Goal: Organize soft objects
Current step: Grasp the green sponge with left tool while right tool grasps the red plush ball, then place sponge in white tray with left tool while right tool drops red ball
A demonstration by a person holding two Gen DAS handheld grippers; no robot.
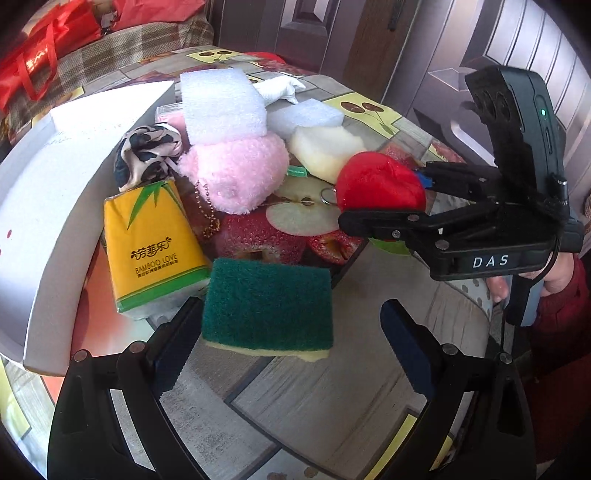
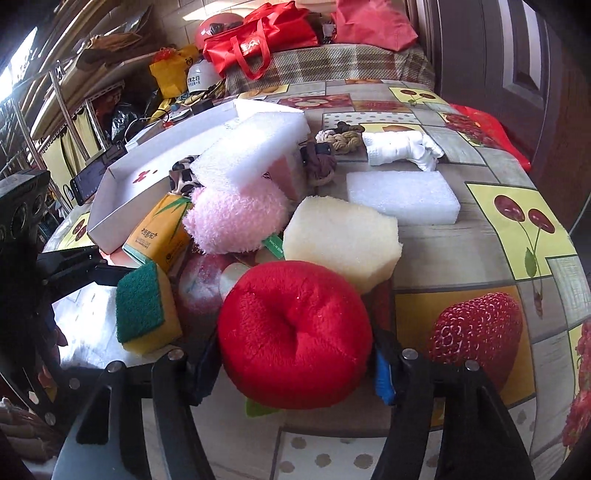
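A red plush apple (image 2: 295, 332) sits between my right gripper's (image 2: 295, 373) fingers, which are closed against its sides; it also shows in the left wrist view (image 1: 380, 184). A green-and-yellow scrub sponge (image 1: 267, 306) lies between the open fingers of my left gripper (image 1: 291, 336), touching the left finger. Behind lie a pink plush (image 1: 240, 170), a yellow tissue pack (image 1: 155, 247), white foam blocks (image 1: 221, 107), a cream sponge (image 2: 343, 243) and a leopard scrunchie (image 1: 147, 151).
A white cardboard box (image 1: 44, 206) stands open at the left of the pile. A white glove (image 2: 402, 149), a rope knot (image 2: 340, 136) and a brown scrunchie (image 2: 321, 162) lie farther back on the fruit-print tablecloth (image 2: 480, 240). Red bags (image 2: 258, 33) sit beyond the table.
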